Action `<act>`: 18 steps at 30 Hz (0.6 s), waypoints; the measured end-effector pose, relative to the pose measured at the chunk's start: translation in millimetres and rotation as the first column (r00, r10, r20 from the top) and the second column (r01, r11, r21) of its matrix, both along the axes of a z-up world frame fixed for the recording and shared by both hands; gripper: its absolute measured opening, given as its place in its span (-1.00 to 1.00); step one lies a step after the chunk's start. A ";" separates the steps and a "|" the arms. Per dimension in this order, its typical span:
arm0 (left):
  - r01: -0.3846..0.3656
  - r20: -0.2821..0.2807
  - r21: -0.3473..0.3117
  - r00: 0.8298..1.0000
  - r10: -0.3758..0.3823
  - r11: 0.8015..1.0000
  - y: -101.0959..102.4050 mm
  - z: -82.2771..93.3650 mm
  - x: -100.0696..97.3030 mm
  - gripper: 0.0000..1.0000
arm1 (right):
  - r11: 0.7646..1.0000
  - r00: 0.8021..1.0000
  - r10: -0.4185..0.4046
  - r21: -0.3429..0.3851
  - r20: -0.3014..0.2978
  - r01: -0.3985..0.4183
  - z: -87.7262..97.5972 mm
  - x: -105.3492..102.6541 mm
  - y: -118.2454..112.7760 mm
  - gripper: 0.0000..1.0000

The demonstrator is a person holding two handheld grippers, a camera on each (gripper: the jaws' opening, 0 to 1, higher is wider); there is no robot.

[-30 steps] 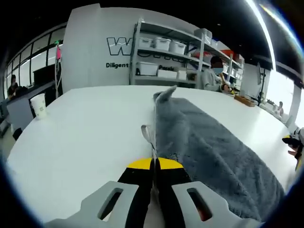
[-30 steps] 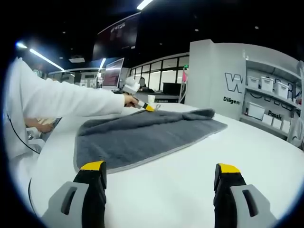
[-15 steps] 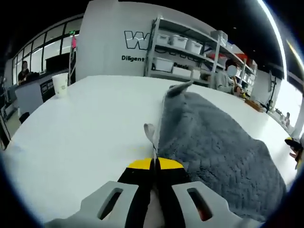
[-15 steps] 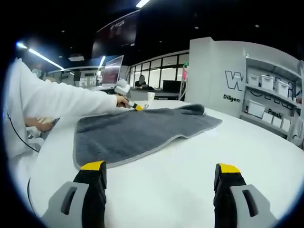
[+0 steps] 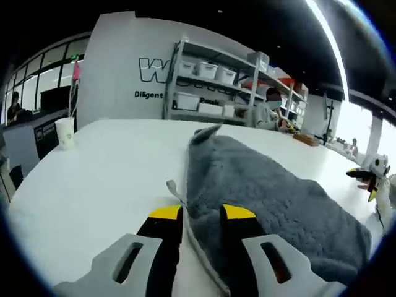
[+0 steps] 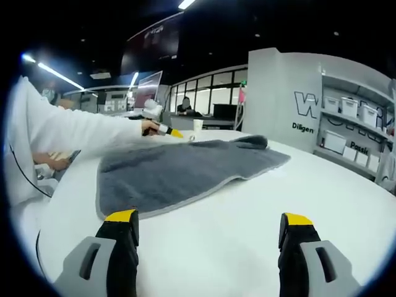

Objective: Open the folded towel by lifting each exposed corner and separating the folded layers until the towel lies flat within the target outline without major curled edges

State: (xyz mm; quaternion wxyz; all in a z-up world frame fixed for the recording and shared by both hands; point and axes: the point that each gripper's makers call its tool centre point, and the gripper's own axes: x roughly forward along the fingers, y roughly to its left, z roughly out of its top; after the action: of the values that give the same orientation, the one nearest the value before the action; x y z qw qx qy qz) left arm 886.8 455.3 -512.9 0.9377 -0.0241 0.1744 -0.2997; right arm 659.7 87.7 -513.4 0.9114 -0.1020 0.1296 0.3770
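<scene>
While the left gripper [image 5: 201,218] straddles the towel [image 5: 260,192] hem narrowly parted, the edge may slip; right gripper [image 6: 207,232] gapes empty.

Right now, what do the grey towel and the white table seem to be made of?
The towel looks like soft plush cloth, probably microfibre or terry: its nap is fuzzy and matte, with a paler stitched border along the edge. The table looks like a smooth, hard white top, perhaps laminate: it shows a faint sheen and no grain.
</scene>
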 end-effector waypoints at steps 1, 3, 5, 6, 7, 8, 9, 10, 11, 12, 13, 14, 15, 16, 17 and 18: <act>0.016 0.012 -0.007 1.000 -0.016 1.000 -1.8 4.2 -5.9 -0.37 | 1.000 1.000 0.000 -0.001 0.000 0.000 0.1 0.0 0.0 0.88; 0.051 0.028 -0.011 0.998 -0.051 0.999 -5.5 9.5 -19.3 -0.27 | 1.000 1.000 0.001 -0.002 0.002 -0.001 0.6 -0.2 0.5 0.88; 0.091 0.025 -0.019 0.996 -0.091 0.996 -12.5 10.4 -35.8 -0.17 | 1.000 1.000 0.004 -0.001 0.004 -0.004 1.2 -0.3 1.1 0.88; 0.101 0.024 -0.019 0.995 -0.100 0.995 -14.1 10.6 -40.7 -0.07 | 1.000 1.000 0.004 0.000 0.004 -0.004 1.3 -0.3 1.3 0.88; 0.108 0.031 -0.023 0.994 -0.108 0.994 -15.6 12.1 -48.7 0.03 | 1.000 1.000 0.006 -0.001 0.005 -0.006 1.4 -0.3 1.8 0.88; 0.113 0.037 -0.029 0.993 -0.112 0.993 -17.1 13.4 -52.8 0.13 | 1.000 1.000 0.008 -0.001 0.005 -0.008 1.4 -0.2 2.1 0.89; 0.121 0.038 -0.047 0.992 -0.120 0.991 -20.1 15.0 -60.2 0.26 | 1.000 1.000 0.010 -0.001 0.005 -0.010 1.5 0.0 2.7 0.89; 0.136 0.040 -0.070 0.990 -0.133 0.988 -24.2 16.9 -67.6 0.34 | 1.000 1.000 0.012 -0.001 0.005 -0.012 1.5 -0.1 3.3 0.89; 0.154 0.049 -0.092 0.987 -0.150 0.984 -27.9 19.2 -74.9 0.38 | 1.000 1.000 0.015 -0.002 0.006 -0.015 1.4 -0.2 3.9 0.89; 0.181 0.056 -0.120 0.983 -0.175 0.976 -33.5 21.5 -86.3 0.39 | 1.000 1.000 0.016 -0.003 0.006 -0.016 1.5 -0.2 4.2 0.89; 0.195 0.052 -0.130 0.980 -0.190 0.972 -36.9 21.1 -95.4 0.40 | 1.000 1.000 0.017 -0.004 0.007 -0.017 1.7 -0.2 4.5 0.89; 0.204 0.045 -0.140 0.979 -0.199 0.969 -39.7 20.8 -103.3 0.41 | 1.000 1.000 0.018 -0.004 0.007 -0.018 1.9 -0.2 4.7 0.89; 0.210 0.046 -0.142 0.978 -0.205 0.967 -42.7 20.7 -111.1 0.47 | 1.000 1.000 0.019 -0.004 0.009 -0.019 2.3 -0.3 4.9 0.89; 0.217 0.051 -0.142 0.976 -0.212 0.966 -45.4 21.0 -118.5 0.53 | 1.000 1.000 0.021 -0.003 0.011 -0.021 2.8 -0.4 5.3 0.89; 0.222 0.055 -0.139 0.975 -0.217 0.965 -48.1 20.8 -125.7 0.59 | 1.000 1.000 0.022 -0.003 0.012 -0.022 3.3 -0.5 5.5 0.89; 0.228 0.058 -0.137 0.973 -0.222 0.964 -50.7 19.8 -133.8 0.66 | 1.000 1.000 0.023 -0.003 0.014 -0.023 3.8 -0.8 5.7 0.90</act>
State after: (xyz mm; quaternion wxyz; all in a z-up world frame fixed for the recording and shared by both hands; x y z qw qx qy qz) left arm 753.0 404.7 -493.0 0.8968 -0.0650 0.1342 -0.4166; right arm 658.9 93.4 -509.7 0.9077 -0.1074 0.1227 0.3868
